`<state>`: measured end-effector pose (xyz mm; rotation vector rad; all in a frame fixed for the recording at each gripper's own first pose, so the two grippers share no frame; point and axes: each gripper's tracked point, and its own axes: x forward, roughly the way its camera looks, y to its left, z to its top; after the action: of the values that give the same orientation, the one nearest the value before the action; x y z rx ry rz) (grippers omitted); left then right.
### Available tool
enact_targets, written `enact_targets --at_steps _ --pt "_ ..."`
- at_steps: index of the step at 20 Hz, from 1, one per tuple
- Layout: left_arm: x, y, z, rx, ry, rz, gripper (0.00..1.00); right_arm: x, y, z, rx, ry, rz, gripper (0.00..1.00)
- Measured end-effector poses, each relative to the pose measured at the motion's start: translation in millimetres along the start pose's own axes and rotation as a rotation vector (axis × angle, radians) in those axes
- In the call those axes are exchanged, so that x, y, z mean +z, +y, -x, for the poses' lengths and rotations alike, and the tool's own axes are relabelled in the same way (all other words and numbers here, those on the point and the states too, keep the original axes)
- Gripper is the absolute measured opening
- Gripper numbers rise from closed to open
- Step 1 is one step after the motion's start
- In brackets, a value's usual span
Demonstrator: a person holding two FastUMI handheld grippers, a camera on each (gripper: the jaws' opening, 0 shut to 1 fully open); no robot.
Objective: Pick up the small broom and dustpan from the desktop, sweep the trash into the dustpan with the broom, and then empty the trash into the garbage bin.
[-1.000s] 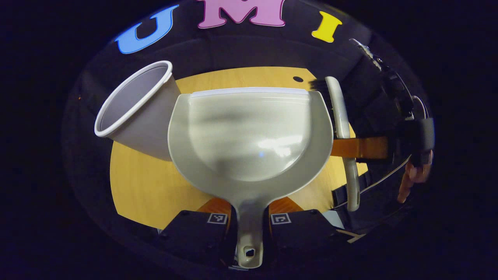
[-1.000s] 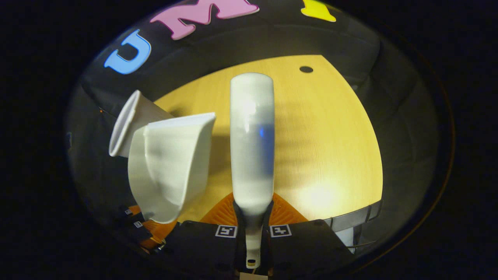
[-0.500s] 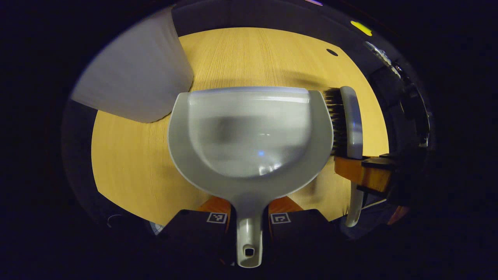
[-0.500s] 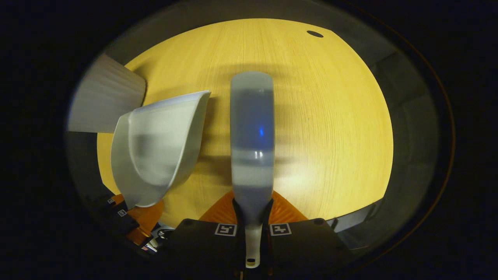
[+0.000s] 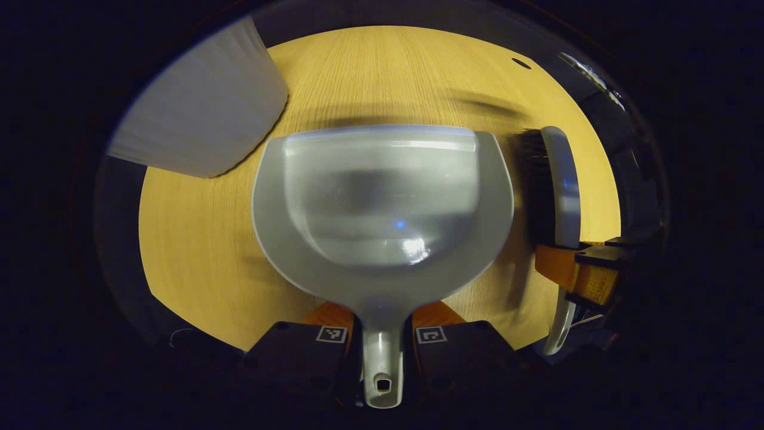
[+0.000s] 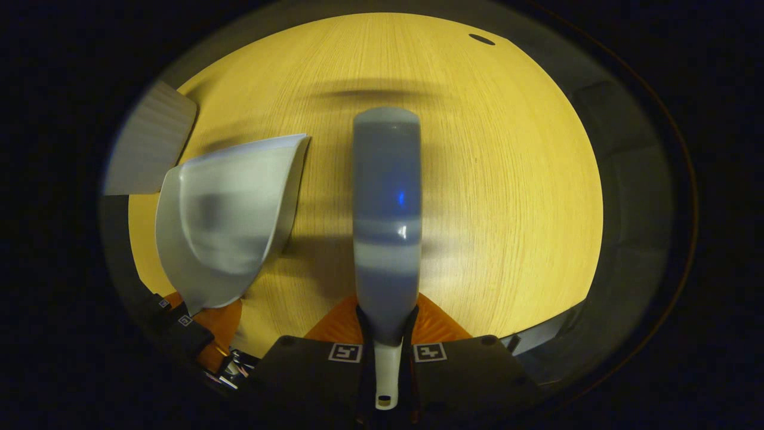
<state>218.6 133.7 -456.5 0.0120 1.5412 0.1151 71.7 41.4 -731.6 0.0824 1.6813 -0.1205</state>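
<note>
Gripping dustpan [image 5: 382, 203] in left claw [image 5: 382, 334], broom [image 6: 387, 209] in right claw [image 6: 387, 352]

The left gripper [image 5: 382, 325] points forward and downward, its two fingers closed tight on the narrow handle of the dustpan [image 5: 382, 203], which extends straight ahead from between the fingertips. The right gripper [image 6: 387, 322] points the same way — its fingers clamped on the handle of the broom [image 6: 387, 203], which runs straight out beyond the tips. In the left gripper view the right gripper sits off to the right side, just beside.
</note>
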Motion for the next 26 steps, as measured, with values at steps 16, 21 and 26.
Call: enact_targets --at_steps 16,21,26 --pt "-15.6 -21.6 25.4 -0.125 0.079 -0.014 0.86 -4.5 -1.9 31.2 0.015 0.004 -0.032 0.85" --pt "-17.6 -22.0 47.4 -0.112 -0.02 -0.036 0.85 -10.4 -3.6 51.9 0.026 -0.055 -0.044 1.0" --pt "-26.7 -19.5 85.5 -0.122 -0.217 -0.067 0.84 -6.2 -9.3 112.3 0.023 -0.335 -0.013 0.99"
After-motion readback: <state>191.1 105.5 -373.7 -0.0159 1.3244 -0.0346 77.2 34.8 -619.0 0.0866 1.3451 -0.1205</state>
